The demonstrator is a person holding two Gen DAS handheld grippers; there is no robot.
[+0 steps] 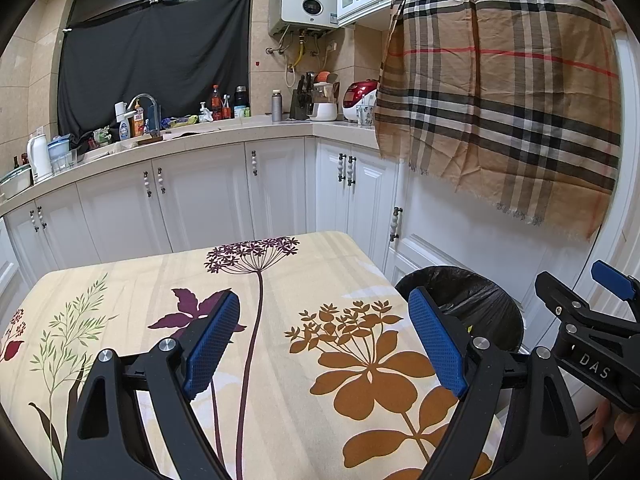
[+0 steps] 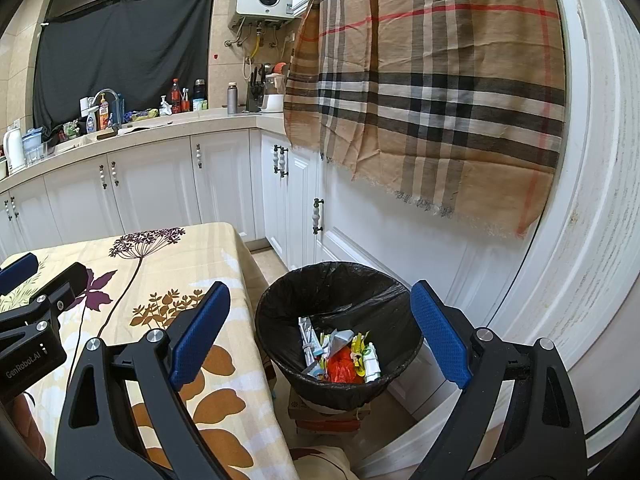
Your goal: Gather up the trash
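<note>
A round bin with a black liner (image 2: 340, 292) stands on the floor just right of the table; several wrappers, white, yellow and orange (image 2: 344, 354), lie in its bottom. My right gripper (image 2: 320, 336) hangs open above the bin's near rim, nothing between its blue pads. My left gripper (image 1: 324, 344) is open over the flowered tablecloth (image 1: 280, 280), with nothing in it. The left wrist view shows the bin's rim (image 1: 472, 292) past the table's right edge and the right gripper's body (image 1: 588, 320) beside it. No loose trash shows on the cloth.
White kitchen cabinets (image 1: 200, 196) run behind the table, under a crowded counter (image 1: 224, 128) with bottles, a faucet and a rice cooker. A plaid cloth (image 2: 432, 92) hangs over the white door on the right. The bin rests on flat cardboard boxes (image 2: 328, 416).
</note>
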